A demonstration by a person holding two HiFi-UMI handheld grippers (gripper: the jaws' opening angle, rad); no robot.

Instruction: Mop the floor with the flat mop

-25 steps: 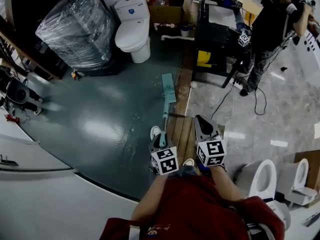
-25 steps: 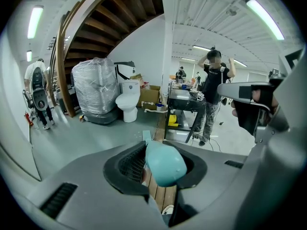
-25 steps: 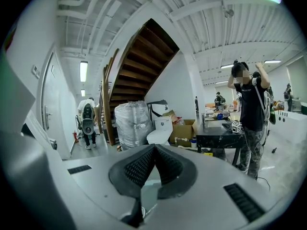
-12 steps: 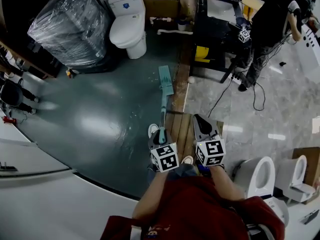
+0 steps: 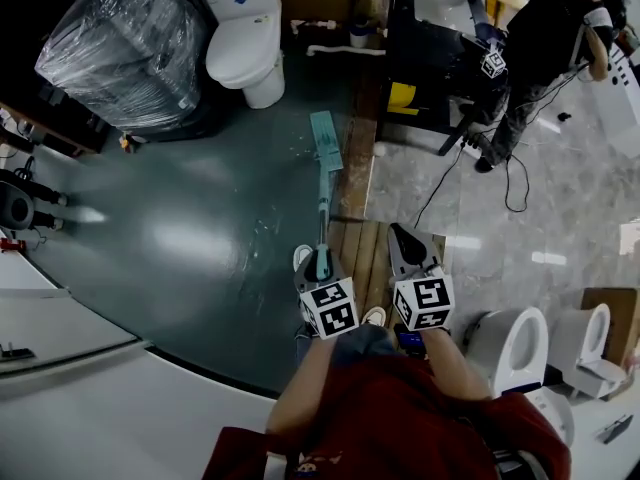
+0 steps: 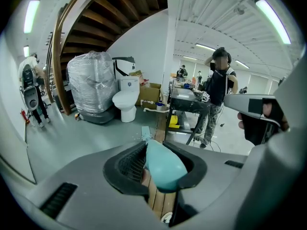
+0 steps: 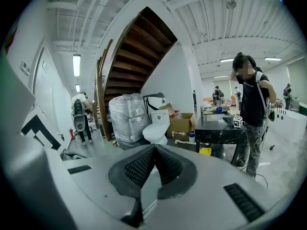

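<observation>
A flat mop with a pale teal head (image 5: 326, 140) lies on the dark green floor (image 5: 200, 238), beside a strip of wooden planks. Its thin handle (image 5: 322, 213) runs back to my left gripper (image 5: 320, 261). That gripper is shut on the handle's teal grip (image 6: 165, 164), which fills the gap between its jaws in the left gripper view; the mop head (image 6: 146, 132) shows beyond. My right gripper (image 5: 399, 238) hovers just right of the left one over the planks, shut on nothing. In the right gripper view its jaws (image 7: 154, 148) meet at the tips.
A white toilet (image 5: 245, 43) and a plastic-wrapped bundle (image 5: 115, 53) stand beyond the mop. A black table (image 5: 435, 48) and a standing person (image 5: 540, 58) are at the far right, with a cable (image 5: 515, 193) on the tiles. Wooden planks (image 5: 355, 183) border the green floor. More toilets (image 5: 515, 353) are near right.
The mop head has slid away from me along the floor, toward the toilet. My left gripper stays shut on the handle and the right one stays shut beside it.
</observation>
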